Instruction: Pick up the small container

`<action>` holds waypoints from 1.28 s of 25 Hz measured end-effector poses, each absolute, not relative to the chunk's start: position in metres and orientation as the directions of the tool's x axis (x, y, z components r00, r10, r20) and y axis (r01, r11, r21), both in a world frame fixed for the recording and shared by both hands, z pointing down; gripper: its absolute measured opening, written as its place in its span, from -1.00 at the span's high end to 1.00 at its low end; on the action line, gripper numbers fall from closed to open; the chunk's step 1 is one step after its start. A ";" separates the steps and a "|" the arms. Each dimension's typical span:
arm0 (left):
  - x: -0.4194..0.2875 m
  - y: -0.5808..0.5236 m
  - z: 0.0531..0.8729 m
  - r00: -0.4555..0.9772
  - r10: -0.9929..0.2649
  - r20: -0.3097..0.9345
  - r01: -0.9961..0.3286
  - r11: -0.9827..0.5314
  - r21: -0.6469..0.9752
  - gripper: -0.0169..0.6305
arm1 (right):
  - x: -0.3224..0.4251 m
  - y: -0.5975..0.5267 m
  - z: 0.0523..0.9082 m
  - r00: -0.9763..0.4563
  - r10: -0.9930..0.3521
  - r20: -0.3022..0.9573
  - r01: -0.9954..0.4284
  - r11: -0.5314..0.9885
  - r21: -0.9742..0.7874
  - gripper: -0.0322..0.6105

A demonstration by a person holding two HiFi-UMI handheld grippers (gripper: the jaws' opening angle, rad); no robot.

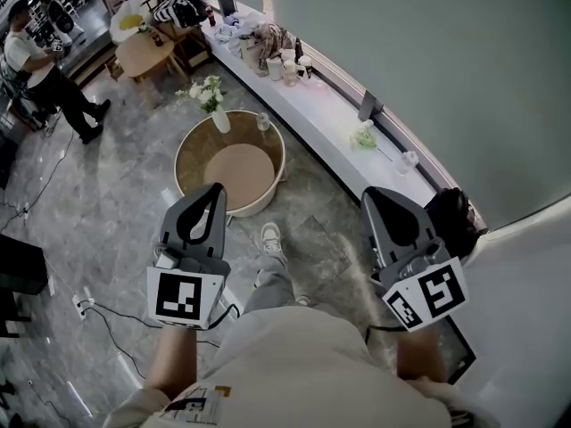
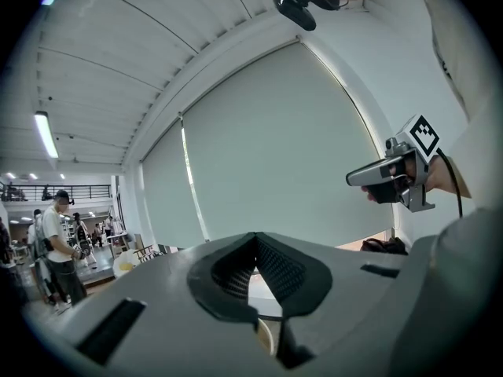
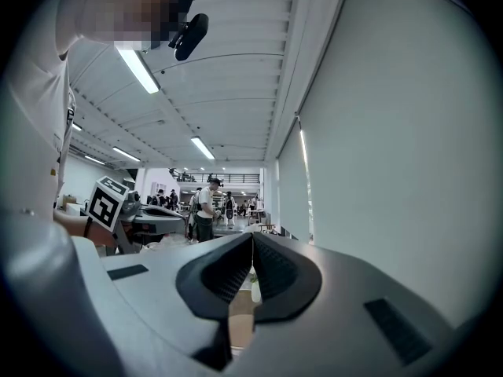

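Grey left gripper (image 1: 214, 191) and right gripper (image 1: 371, 195) are hovering shut, empty; small clear container (image 1: 263, 121) is sitting well ahead, on round wooden table's (image 1: 185, 154) far edge

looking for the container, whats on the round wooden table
White vase of flowers and a small clear glass by its far rim; left claw hides the near edge.

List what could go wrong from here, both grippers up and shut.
1. Left gripper and right gripper both have jaws shut, empty; they must open before any grasp.
2. The flower vase stands close to the small glass on the round table; a reach could tip it.
3. A cable lies on the floor beside the person: trip risk.
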State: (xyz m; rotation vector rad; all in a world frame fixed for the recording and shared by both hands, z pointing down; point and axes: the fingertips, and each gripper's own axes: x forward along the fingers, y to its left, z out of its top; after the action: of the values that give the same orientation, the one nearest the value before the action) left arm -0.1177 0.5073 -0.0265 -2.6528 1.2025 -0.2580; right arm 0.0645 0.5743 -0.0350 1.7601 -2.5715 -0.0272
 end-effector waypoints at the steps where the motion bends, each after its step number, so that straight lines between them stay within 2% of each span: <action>1: -0.118 0.502 -0.023 0.649 -0.757 0.070 -0.720 -0.641 -0.266 0.92 | 0.065 0.569 -0.032 -0.364 -0.931 0.017 -0.931 0.364 0.029 0.88; 12: -0.126 0.414 -0.006 0.611 -0.786 0.096 -0.752 -0.614 -0.239 0.92 | 0.061 0.475 -0.018 -0.403 -0.914 0.053 -0.913 0.405 0.041 0.88; 22: -0.132 0.311 0.009 0.581 -0.804 0.128 -0.773 -0.594 -0.222 0.92 | 0.049 0.368 -0.009 -0.465 -0.882 0.082 -0.885 0.462 -0.052 0.88; 32: -0.139 0.198 0.003 0.607 -0.781 0.148 -0.750 -0.625 -0.219 0.92 | 0.034 0.250 -0.014 -0.466 -0.877 0.120 -0.885 0.461 -0.068 0.88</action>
State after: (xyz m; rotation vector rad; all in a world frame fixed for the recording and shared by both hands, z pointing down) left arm -0.1390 0.1980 0.0028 -2.6934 1.2894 -0.3462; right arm 0.0335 0.2502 -0.0139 1.5857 -2.6274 0.1856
